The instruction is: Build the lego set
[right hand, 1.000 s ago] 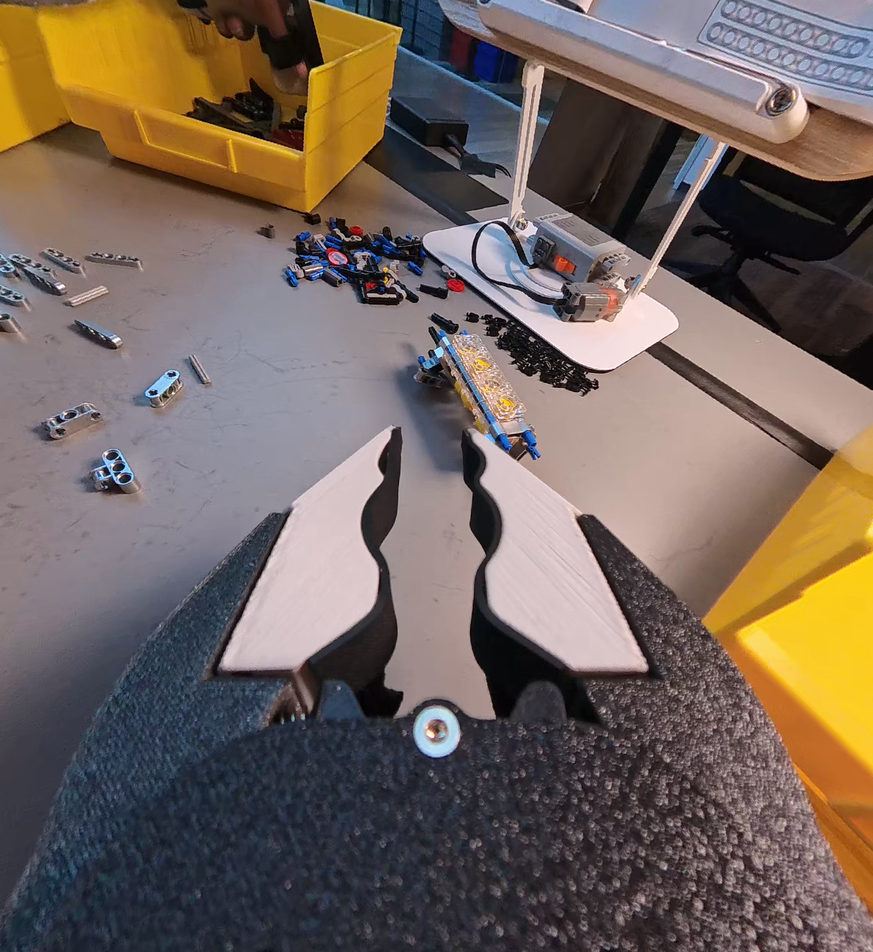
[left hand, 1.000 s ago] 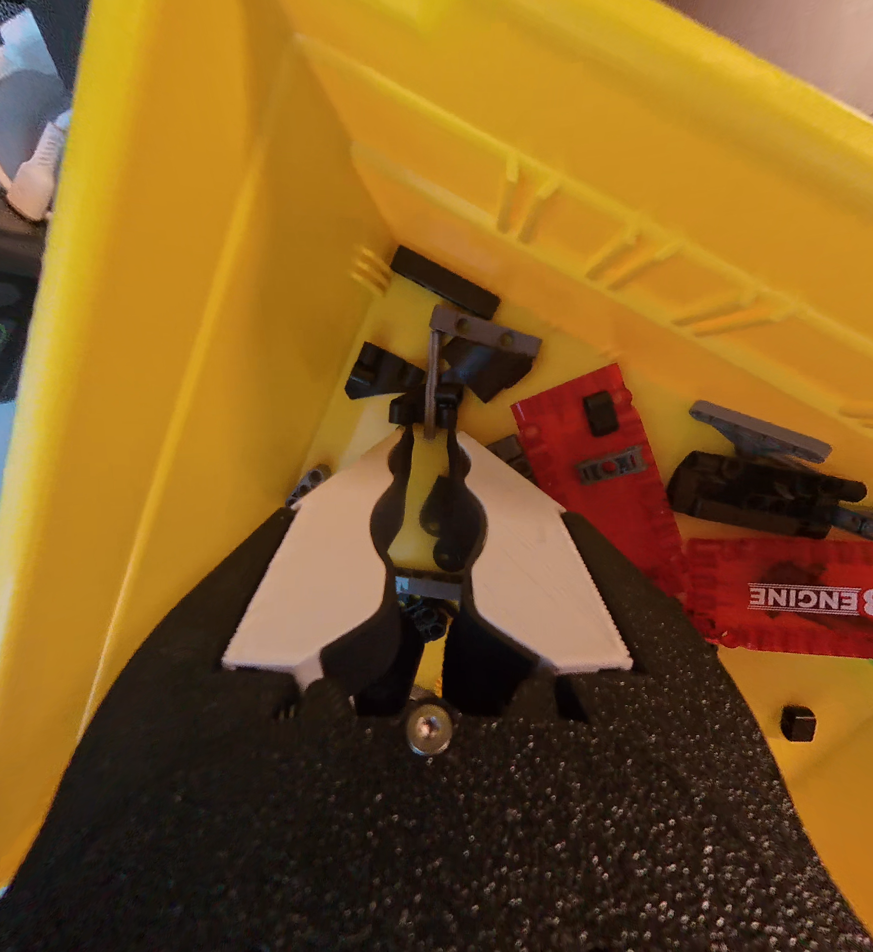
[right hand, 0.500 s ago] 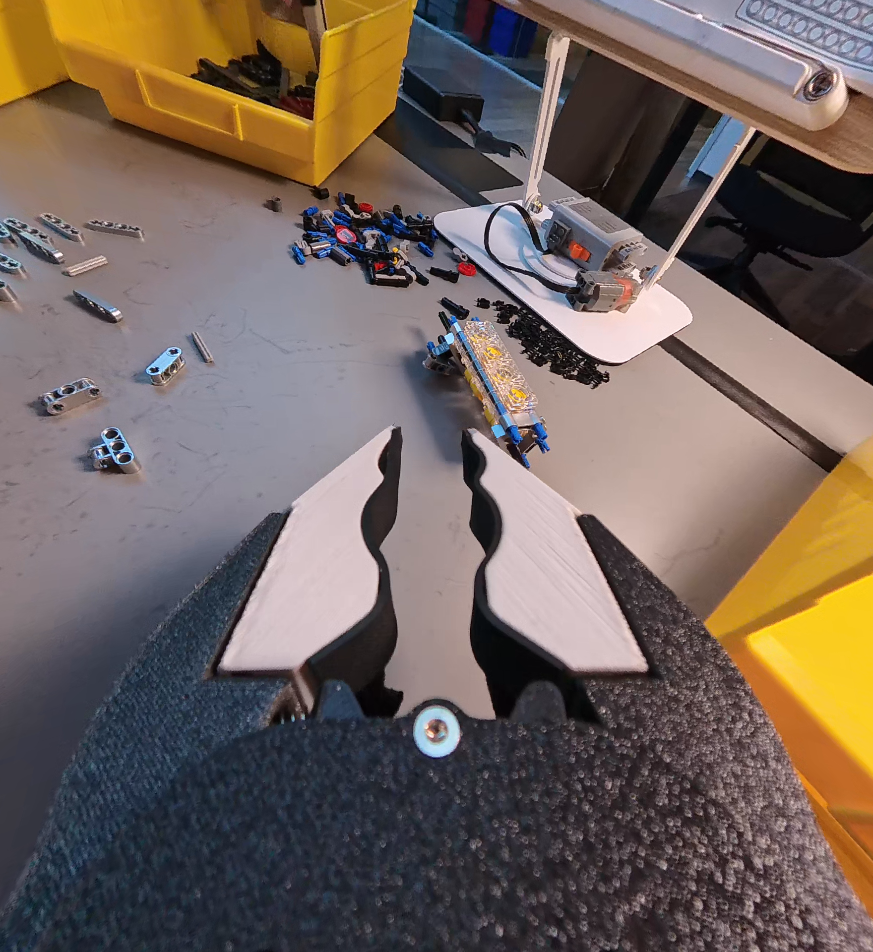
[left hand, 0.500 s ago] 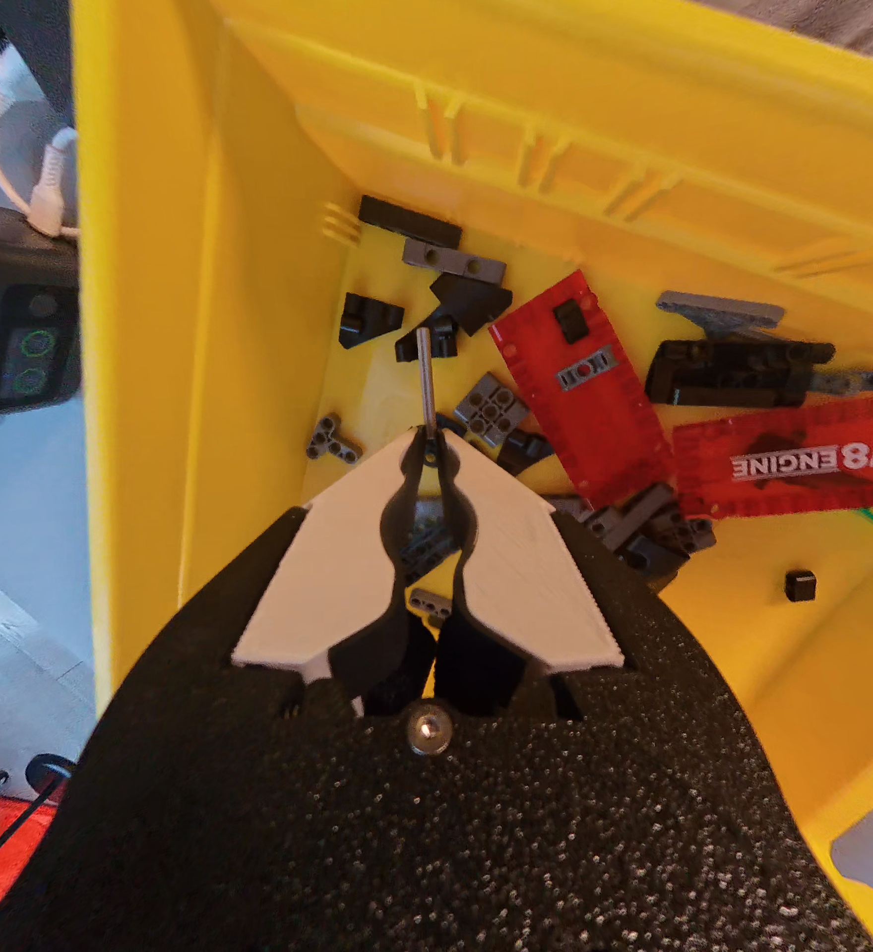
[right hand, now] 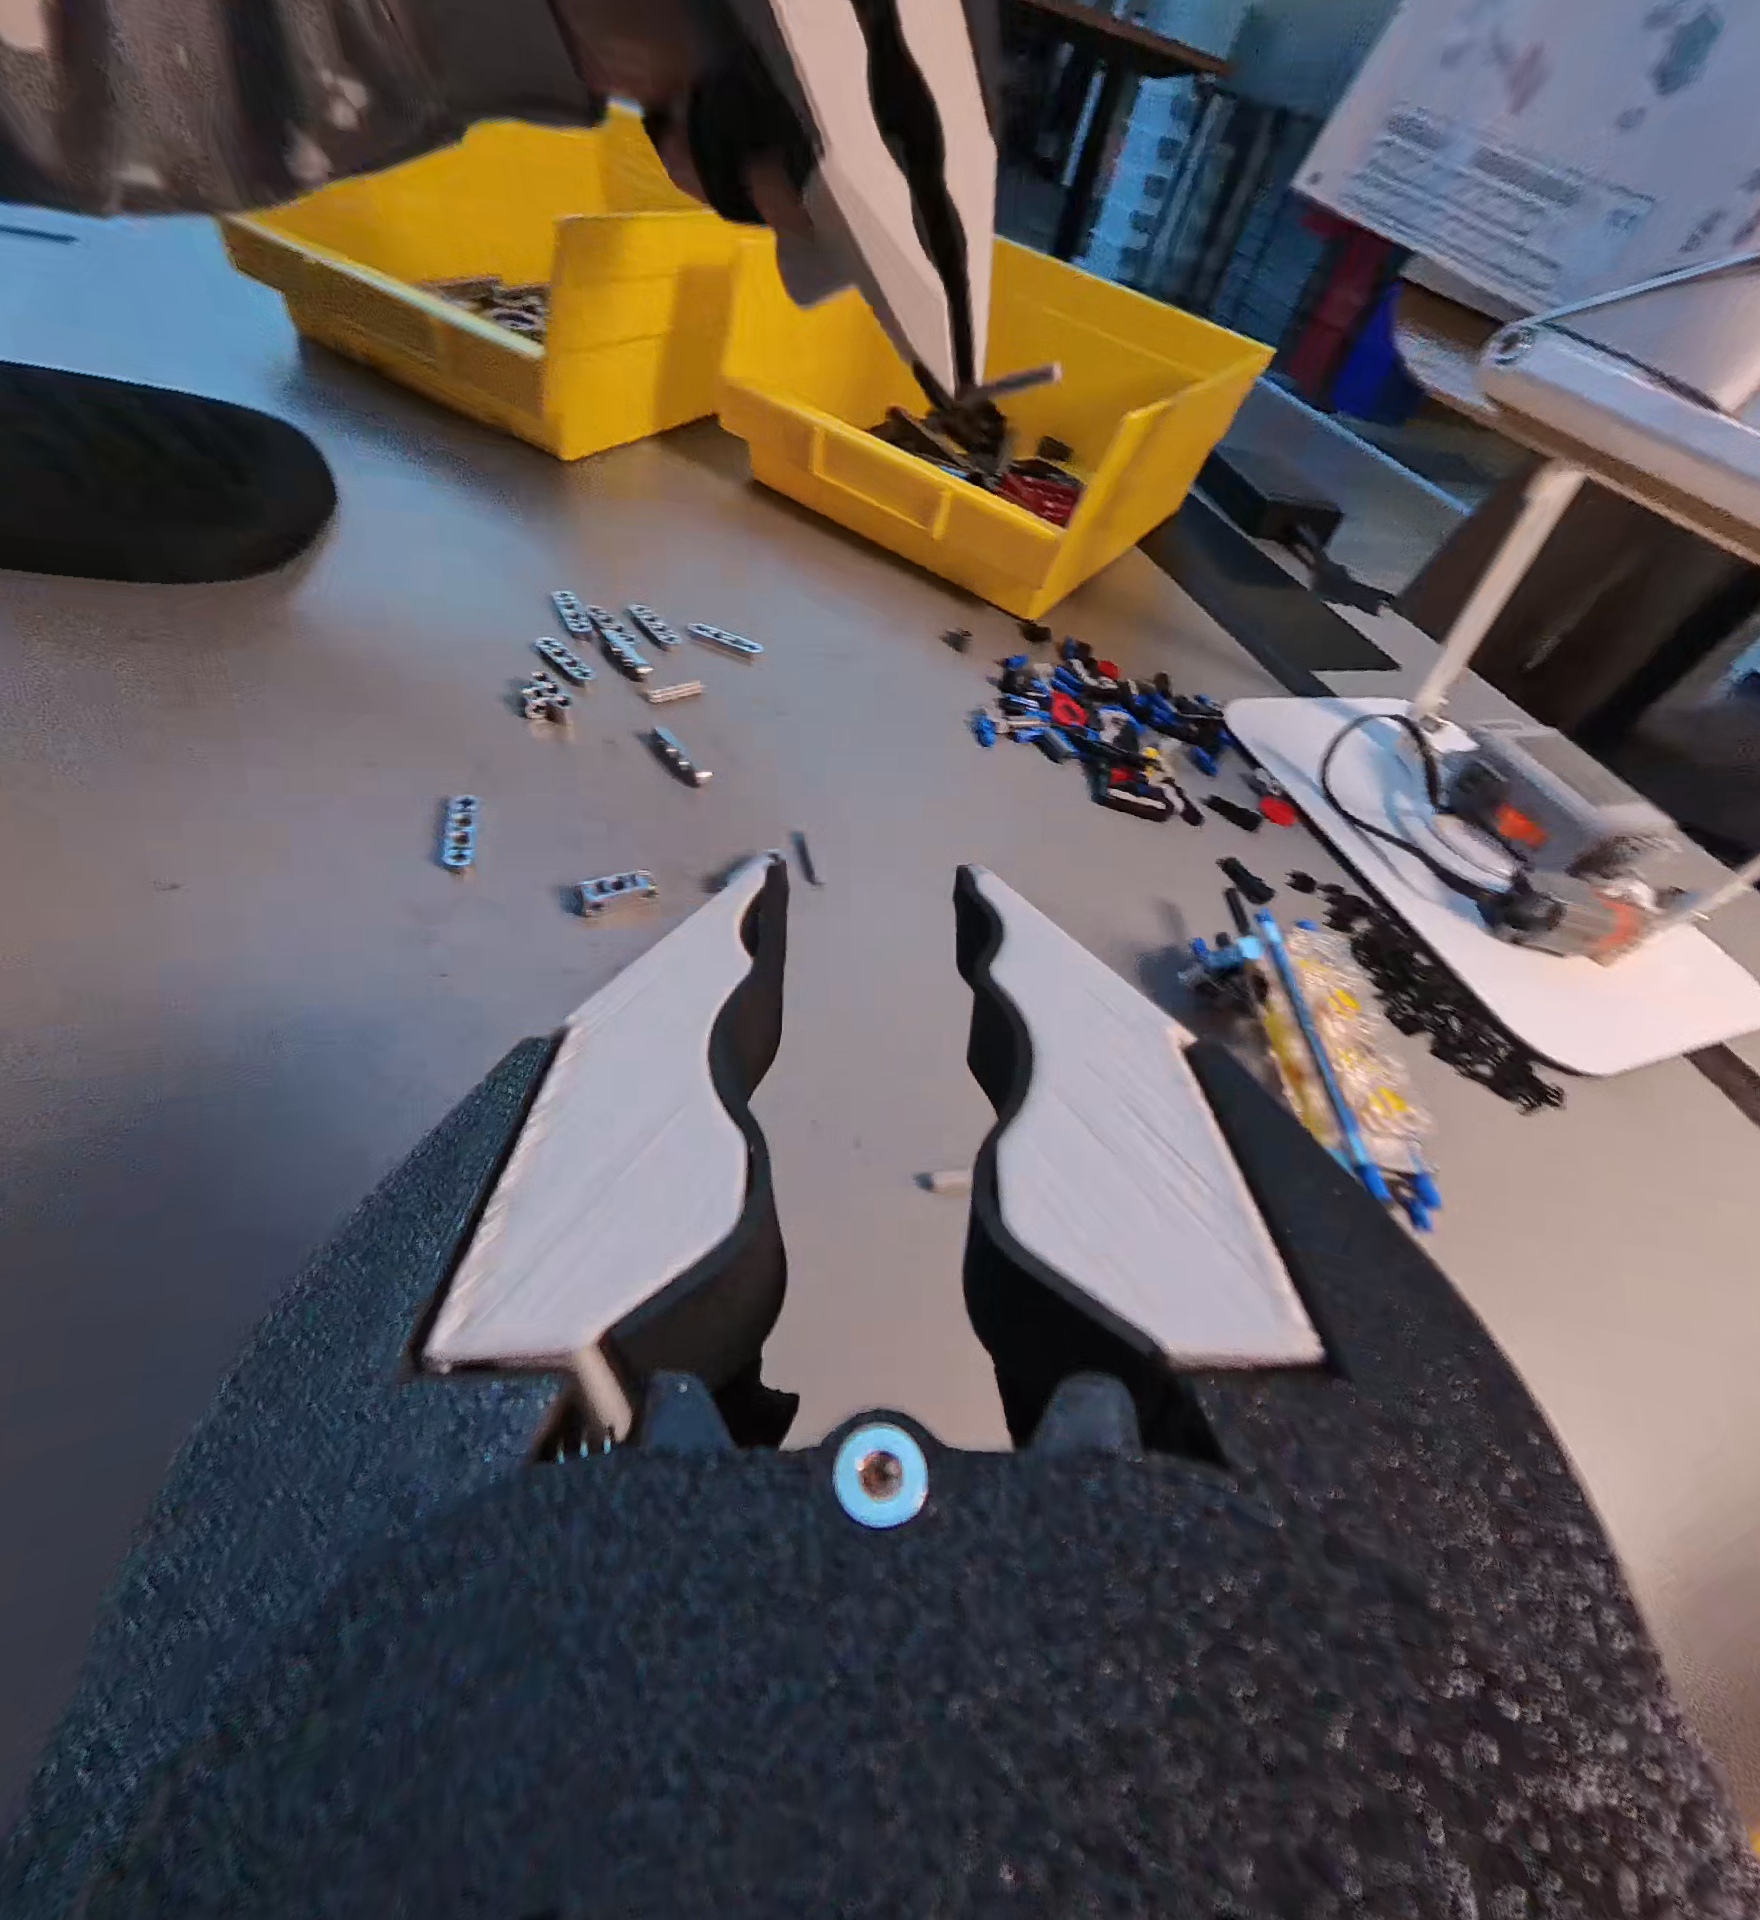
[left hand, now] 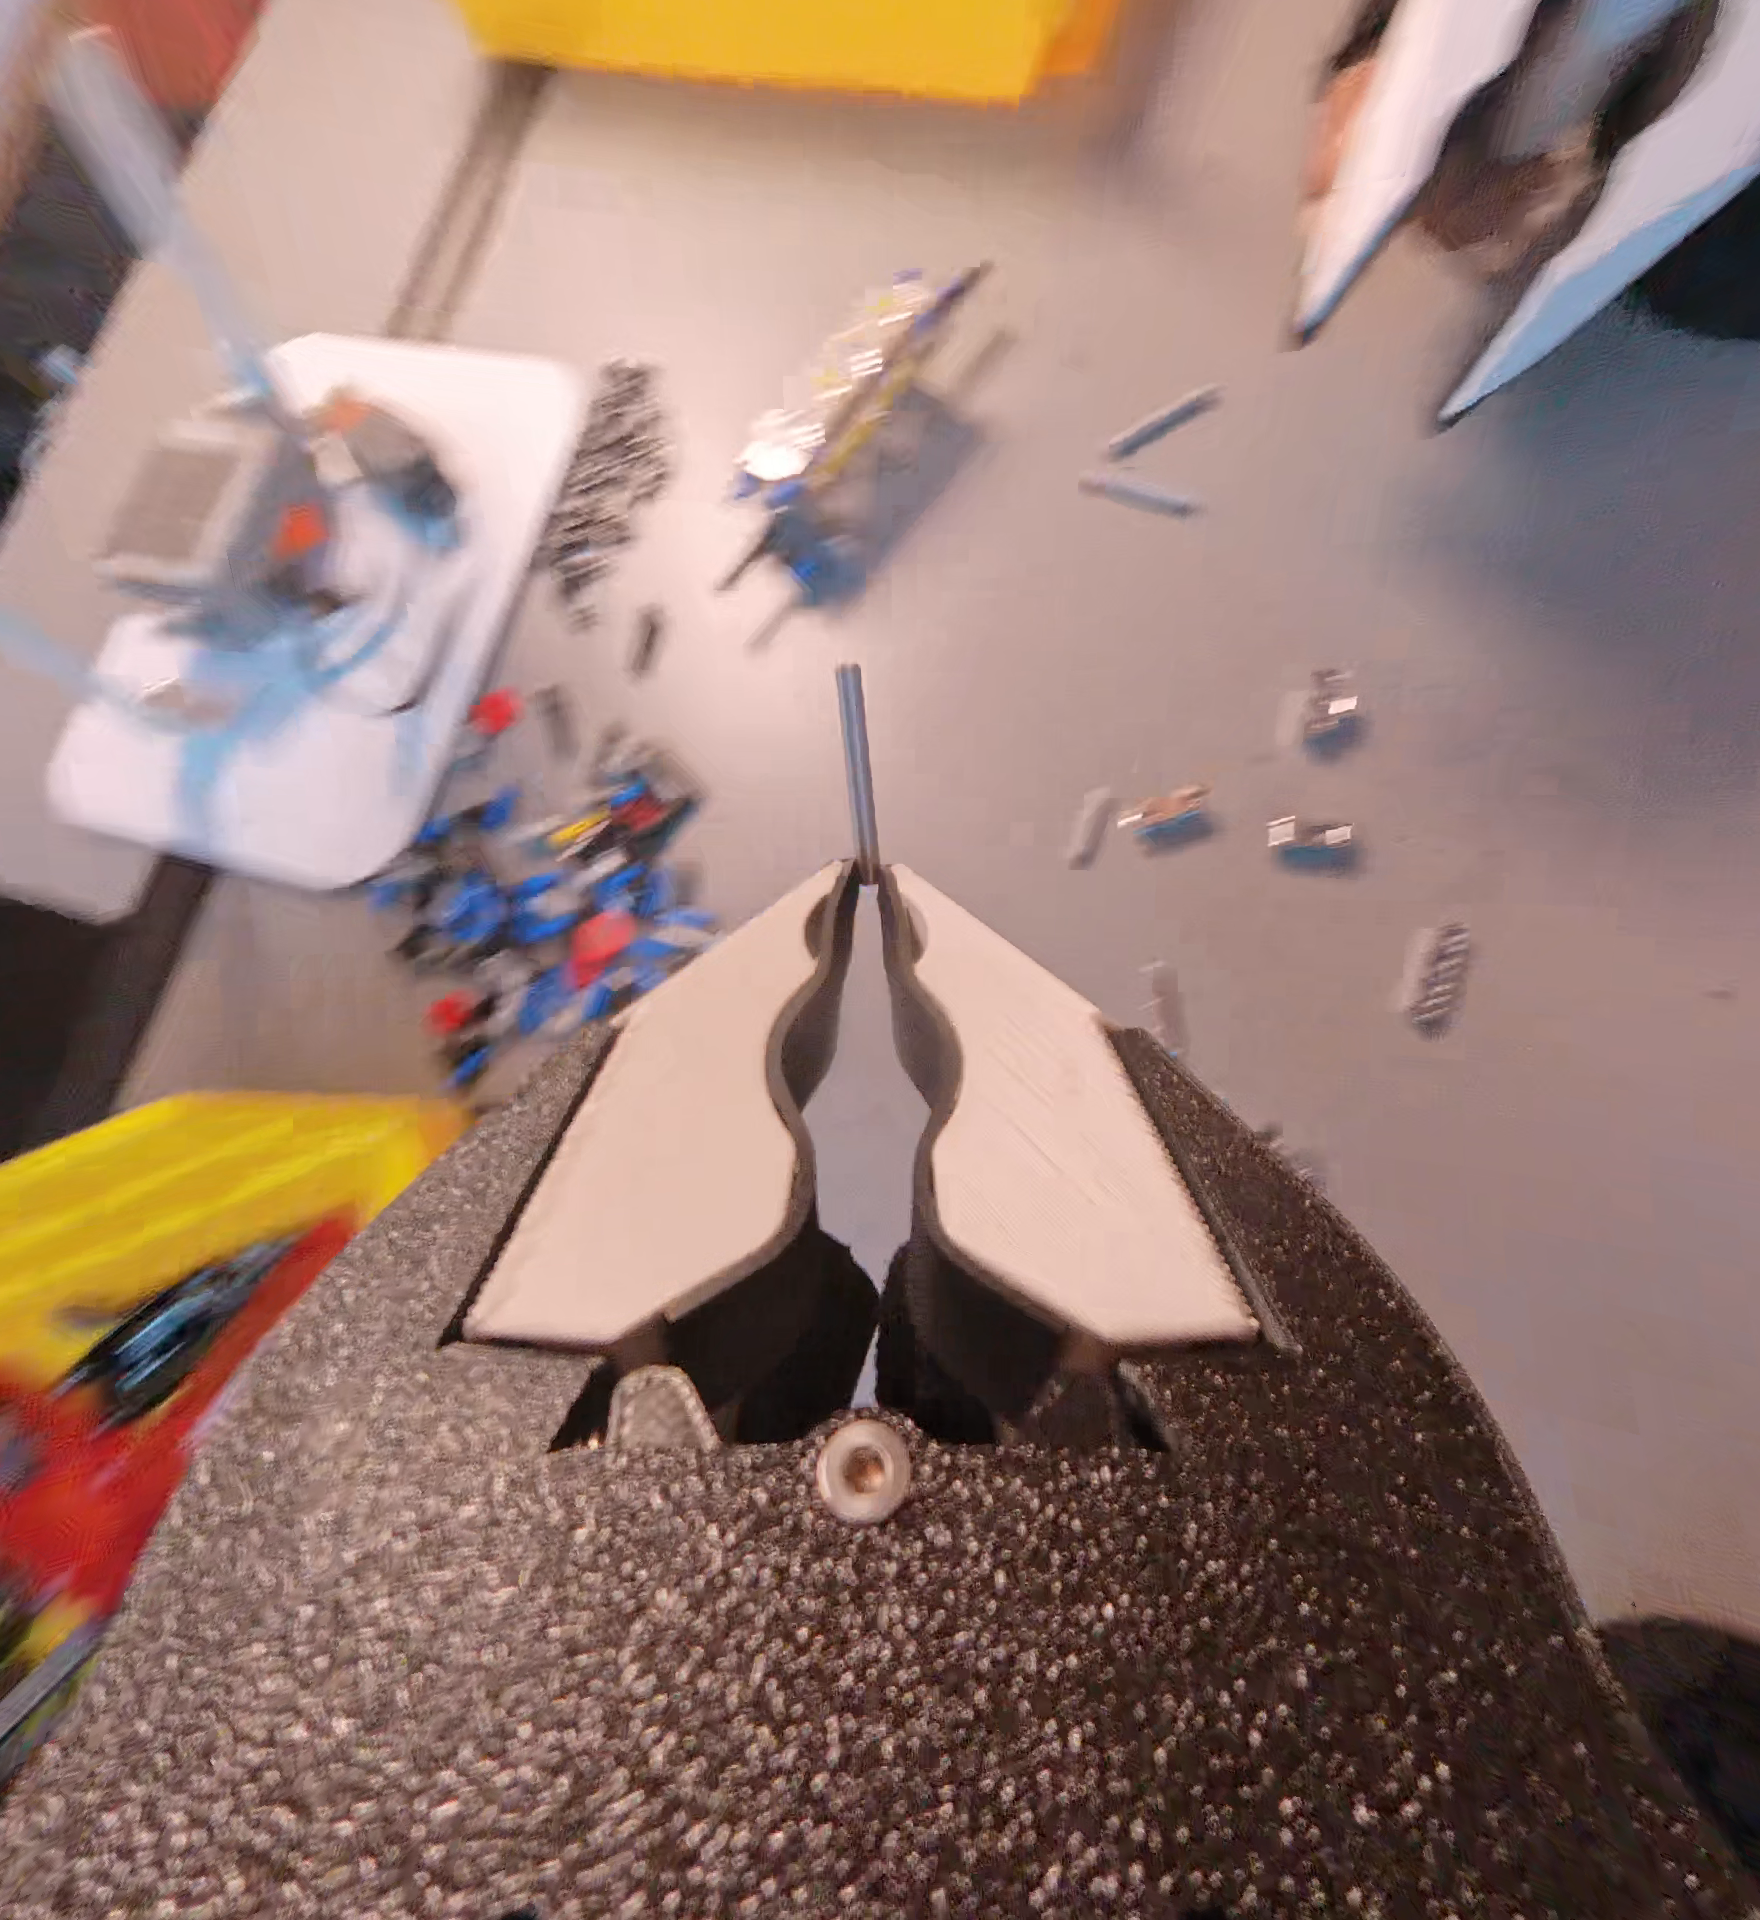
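Left gripper (left hand: 863,871): jaws closed on a thin grey axle rod (left hand: 857,769), which projects straight out past the tips, held in the air above the grey desk (left hand: 1478,1195). In the right wrist view the same gripper hangs over a yellow bin (right hand: 1001,520) of dark parts toward the far edge. Right gripper (right hand: 868,883): jaws open, holding nothing, above bare desk. Nearest it are small grey beams (right hand: 614,891); a heap of blue and black pins (right hand: 1094,722) lies beyond.

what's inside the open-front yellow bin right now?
In the right wrist view, the yellow bin holds a heap of dark parts and a red piece. The left gripper hangs over it, shut on a grey axle, covering the back corner.
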